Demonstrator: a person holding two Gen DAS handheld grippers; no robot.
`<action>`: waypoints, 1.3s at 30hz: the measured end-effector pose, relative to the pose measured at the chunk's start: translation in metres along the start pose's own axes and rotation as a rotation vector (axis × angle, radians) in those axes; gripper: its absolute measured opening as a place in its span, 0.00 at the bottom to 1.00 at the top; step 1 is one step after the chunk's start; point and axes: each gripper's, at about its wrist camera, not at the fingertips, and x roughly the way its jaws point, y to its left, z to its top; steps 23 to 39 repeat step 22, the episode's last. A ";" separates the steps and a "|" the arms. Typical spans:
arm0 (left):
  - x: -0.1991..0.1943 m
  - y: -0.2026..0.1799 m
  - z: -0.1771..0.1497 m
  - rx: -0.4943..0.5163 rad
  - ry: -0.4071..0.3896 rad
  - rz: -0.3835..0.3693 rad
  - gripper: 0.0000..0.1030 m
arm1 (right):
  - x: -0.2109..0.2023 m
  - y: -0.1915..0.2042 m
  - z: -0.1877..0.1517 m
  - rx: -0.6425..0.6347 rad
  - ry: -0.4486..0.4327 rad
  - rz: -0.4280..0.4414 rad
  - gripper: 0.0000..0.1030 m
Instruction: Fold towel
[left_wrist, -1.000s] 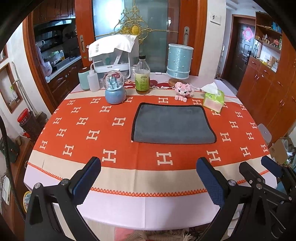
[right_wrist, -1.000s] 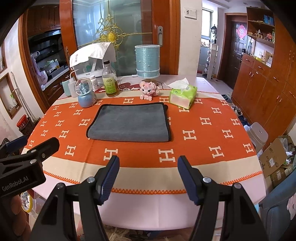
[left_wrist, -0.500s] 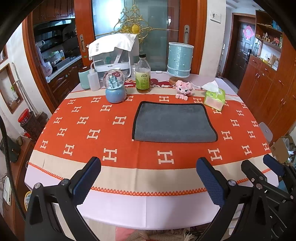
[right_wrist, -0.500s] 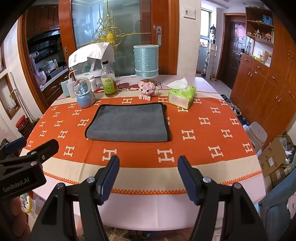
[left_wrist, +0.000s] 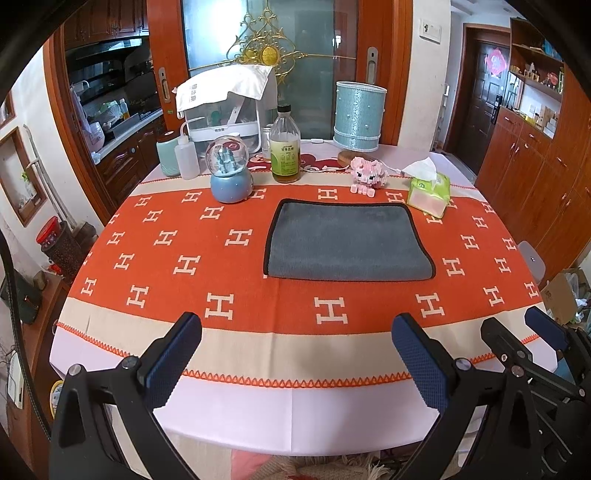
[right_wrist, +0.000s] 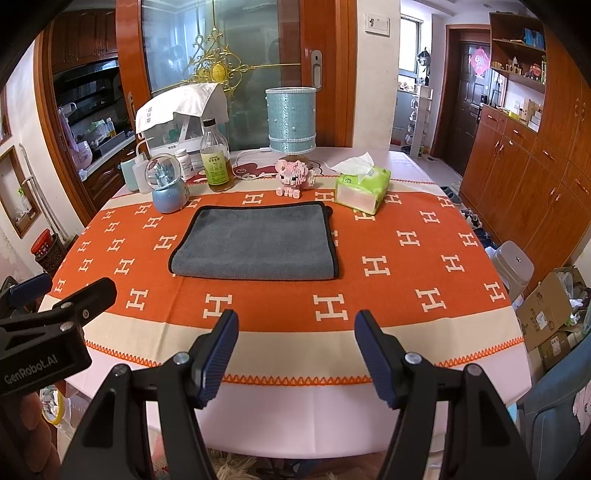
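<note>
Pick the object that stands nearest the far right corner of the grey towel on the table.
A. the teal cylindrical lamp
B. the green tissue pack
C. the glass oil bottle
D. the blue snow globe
B: the green tissue pack with a white tissue sticking out sits just beyond the far right corner of the flat grey towel with black edging.

table: covered by an orange cloth with white H marks
snow globe: blue base, far left part of the orange cloth
bottle: clear, green label, upright just right of the snow globe
lamp: pale blue shade, at the far edge
pink brick pig: in front of the lamp
tissue pack: green, right of the pig, one tissue sticking up
squeeze bottle: white, far left, beside a mint-green canister
cardboard box: on the floor, right of the table
</note>
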 end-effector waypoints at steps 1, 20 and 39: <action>0.000 0.000 0.000 0.000 0.000 0.001 0.99 | 0.000 -0.001 0.000 0.000 0.000 0.000 0.64; 0.001 0.002 -0.007 0.001 0.006 -0.004 0.99 | 0.002 0.001 -0.004 -0.002 0.007 -0.004 0.64; 0.001 0.002 -0.010 0.003 0.006 -0.005 0.99 | 0.002 0.002 -0.005 -0.002 0.009 -0.005 0.64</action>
